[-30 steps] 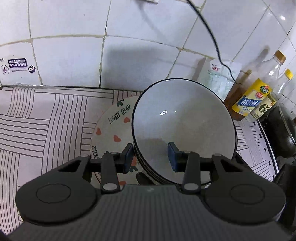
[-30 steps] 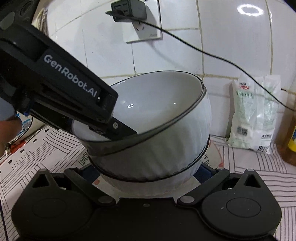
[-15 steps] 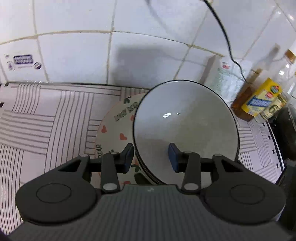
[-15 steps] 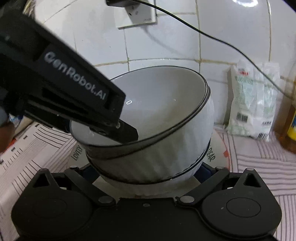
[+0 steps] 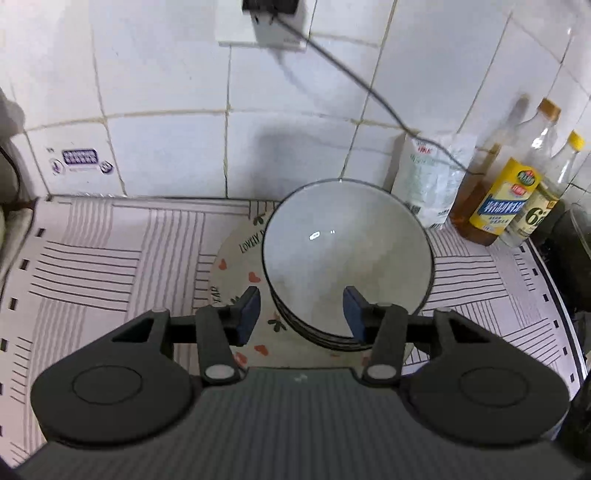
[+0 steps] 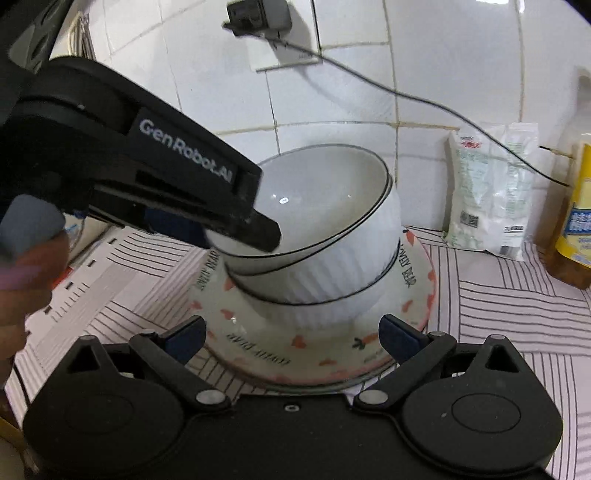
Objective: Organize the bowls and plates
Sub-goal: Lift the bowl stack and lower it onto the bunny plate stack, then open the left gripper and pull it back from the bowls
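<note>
Nested white bowls [image 6: 325, 236], ribbed outside, thin dark line at rim; at least two, top one seated slightly askew in the lower. Mouths up, tipped a little off level in the right wrist view. Round, so no long axis; axis of symmetry near vertical. Stacked on a patterned plate [image 6: 413, 295] with hearts and "LOVELY DEAR" lettering, plate flat on the striped worktop [image 5: 110, 258] near the tiled wall. Judged: glazed ceramic, stiff, fairly heavy as a stack, slippery on the glaze, chips or breaks if dropped or knocked. Best hold likely at the rim, one finger inside and one outside, or across the ribbed wall where texture gives some bite; lifting by the top bowl alone would leave the lower one behind. Left claw [image 5: 301, 312] open, blue pads apart, straddling the near rim of the top bowl but not visibly pressing it. Right claw [image 6: 291, 338] open wide, low and just in front of the plate's near edge, holding nothing. Outward: white bag [image 5: 432, 181] and bottles [image 5: 506, 199] against the wall at right, well clear of the stack; wall socket [image 5: 266, 22] with a cable running down toward the bag.
</note>
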`<state>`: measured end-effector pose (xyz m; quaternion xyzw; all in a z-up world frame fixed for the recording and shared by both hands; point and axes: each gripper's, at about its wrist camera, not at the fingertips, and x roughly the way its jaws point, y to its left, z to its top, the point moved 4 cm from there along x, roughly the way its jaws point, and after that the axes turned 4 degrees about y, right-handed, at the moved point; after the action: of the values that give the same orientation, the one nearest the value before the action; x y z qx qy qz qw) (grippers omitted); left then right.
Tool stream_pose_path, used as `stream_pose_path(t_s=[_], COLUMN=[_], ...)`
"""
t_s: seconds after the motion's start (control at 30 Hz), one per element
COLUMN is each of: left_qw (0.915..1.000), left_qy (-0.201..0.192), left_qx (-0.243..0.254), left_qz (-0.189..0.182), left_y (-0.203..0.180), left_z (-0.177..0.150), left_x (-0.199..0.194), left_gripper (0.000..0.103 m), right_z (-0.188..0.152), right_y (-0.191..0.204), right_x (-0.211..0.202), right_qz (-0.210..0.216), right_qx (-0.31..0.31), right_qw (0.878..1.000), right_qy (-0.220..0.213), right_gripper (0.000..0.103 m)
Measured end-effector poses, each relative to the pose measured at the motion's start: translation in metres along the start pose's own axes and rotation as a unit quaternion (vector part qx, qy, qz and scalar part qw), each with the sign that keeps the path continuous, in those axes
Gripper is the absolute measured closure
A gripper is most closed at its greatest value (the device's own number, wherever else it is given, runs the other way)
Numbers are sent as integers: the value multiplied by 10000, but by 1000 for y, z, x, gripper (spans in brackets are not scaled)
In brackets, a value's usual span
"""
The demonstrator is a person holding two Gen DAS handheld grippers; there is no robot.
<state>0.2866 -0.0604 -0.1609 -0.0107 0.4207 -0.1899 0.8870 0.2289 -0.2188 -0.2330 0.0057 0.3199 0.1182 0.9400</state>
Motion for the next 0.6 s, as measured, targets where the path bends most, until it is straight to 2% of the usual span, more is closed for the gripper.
stream_pose_path(t_s=[0.13, 0.2, 0.3, 0.43, 0.6], left_qw=[9999, 9998, 9995, 9990, 9980], left_qy=[-83, -129, -138, -133, -100], left_qx=[75, -43, -143, -168, -260], left_qz=[79, 158, 249, 402, 570], left_y=[3, 9, 16, 22, 27], left_z=[-1, -2, -6, -14, -27], left_x=[-28, -43, -64, -89, -114], left_gripper=[49, 49, 49, 48, 43], right_z=[-7, -9, -7, 1, 7], right_y=[-5, -8, -3, 5, 9], right_x=[-14, -23, -41, -65, -88], right_qz=[98, 110, 352, 69, -265], right_qx=[315, 463, 472, 264, 291], right_qw=[9994, 9988, 9981, 9990, 9991], right_qy=[-102, -146, -181, -341, -158], right_gripper=[1, 1, 2, 2, 2])
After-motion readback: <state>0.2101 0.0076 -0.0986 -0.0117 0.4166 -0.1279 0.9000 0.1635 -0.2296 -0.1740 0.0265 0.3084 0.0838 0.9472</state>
